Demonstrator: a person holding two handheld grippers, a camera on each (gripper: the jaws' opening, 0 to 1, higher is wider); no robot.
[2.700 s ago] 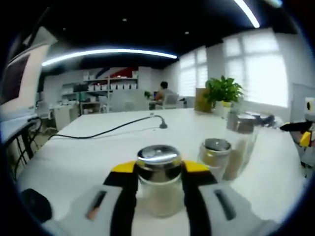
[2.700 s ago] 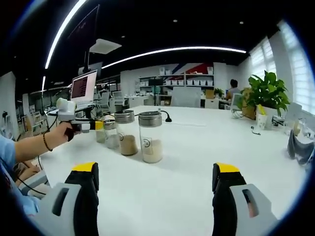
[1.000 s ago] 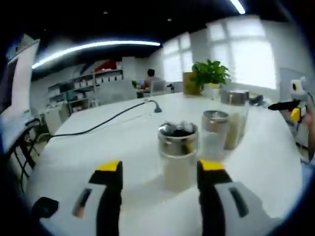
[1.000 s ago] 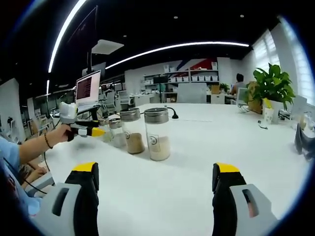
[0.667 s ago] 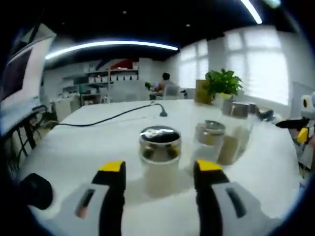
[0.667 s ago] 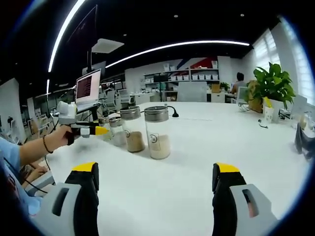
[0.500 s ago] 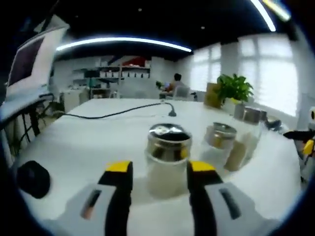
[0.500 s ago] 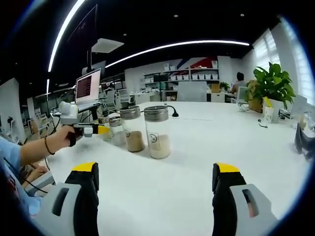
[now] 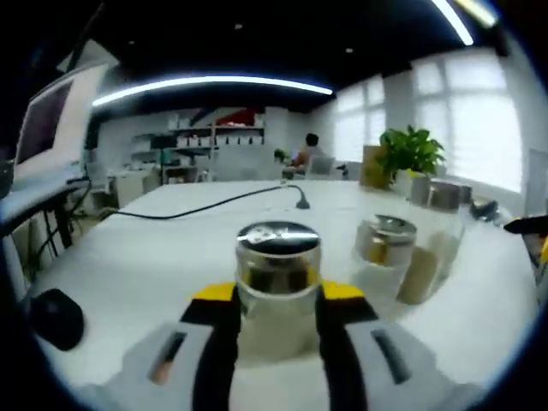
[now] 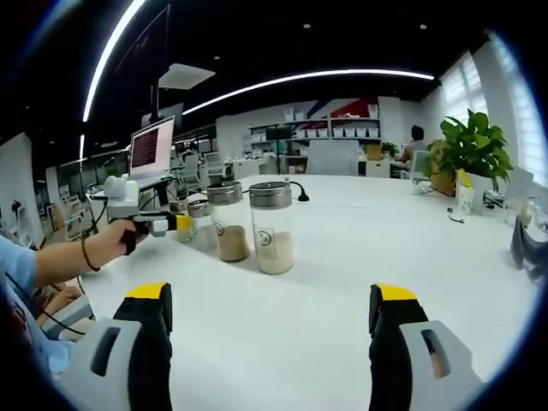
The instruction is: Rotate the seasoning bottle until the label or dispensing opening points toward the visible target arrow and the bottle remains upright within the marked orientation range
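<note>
Left gripper (image 9: pixel 276 295) has closed back in: jaws now pinching the seasoning bottle (image 9: pixel 276 282), upright on the desk (image 9: pixel 154 257). Regrasp suggests another turn. Right gripper (image 10: pixel 267 321) idle, jaws spread.

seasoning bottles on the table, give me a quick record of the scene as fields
bottles: three, glass with metal caps, in a row on the white table
near bottle: upright, between the left tongs
middle bottle: upright, untouched
far bottle: tallest, upright
left tongs: close against the near bottle's sides
right tongs: open, holding nothing
target arrow: none visible
</note>
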